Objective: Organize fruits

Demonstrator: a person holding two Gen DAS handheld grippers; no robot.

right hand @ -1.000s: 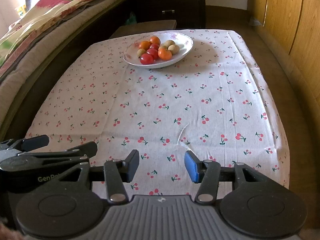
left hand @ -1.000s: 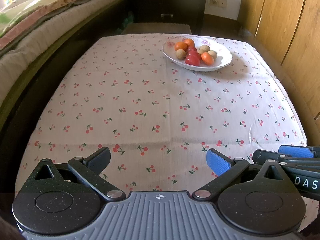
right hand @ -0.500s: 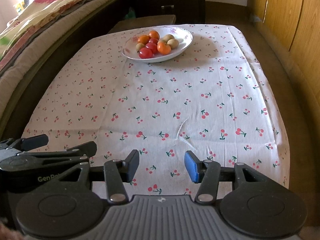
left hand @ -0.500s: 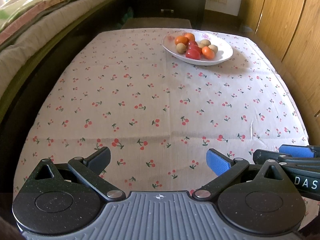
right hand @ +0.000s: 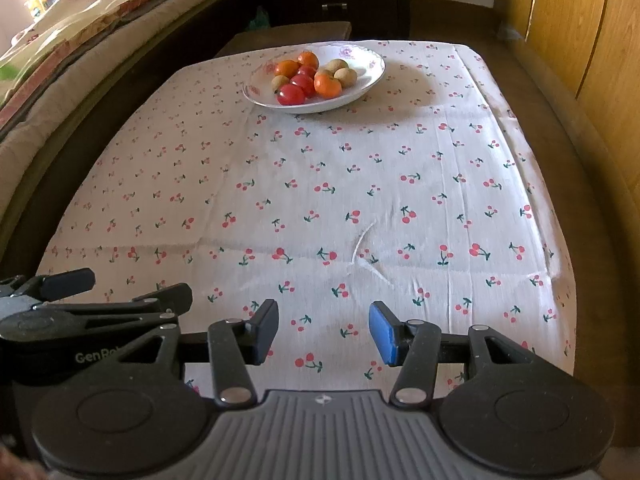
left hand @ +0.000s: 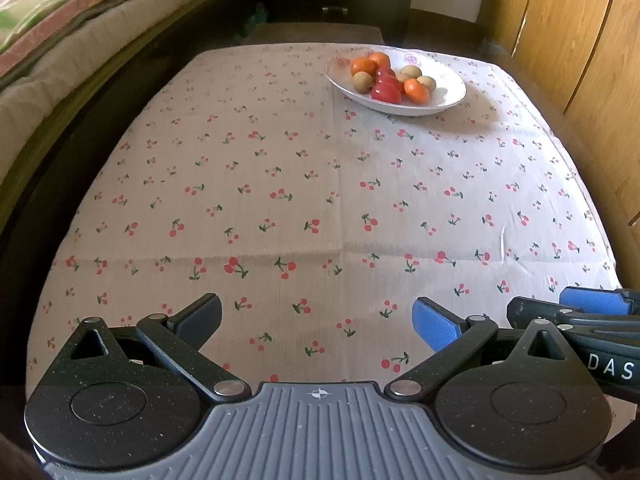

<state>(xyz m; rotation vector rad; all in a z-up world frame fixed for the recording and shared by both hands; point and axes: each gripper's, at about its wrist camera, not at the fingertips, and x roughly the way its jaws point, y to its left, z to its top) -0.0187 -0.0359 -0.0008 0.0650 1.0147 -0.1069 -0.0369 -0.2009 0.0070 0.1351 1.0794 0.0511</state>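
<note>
L gripper (left hand: 316,320) wide, R gripper (right hand: 324,332) narrower, both empty; round fruits (right hand: 310,76) heaped in shallow plate (right hand: 372,76) may roll out w/ a clumsy grab

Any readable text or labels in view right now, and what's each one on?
"DAS": white letters on the right gripper, cut off by the edge of the left wrist view.
"GenRo": white letters on the left gripper, partly hidden, in the right wrist view.
Nothing readable on the plate, fruits or tablecloth.
</note>
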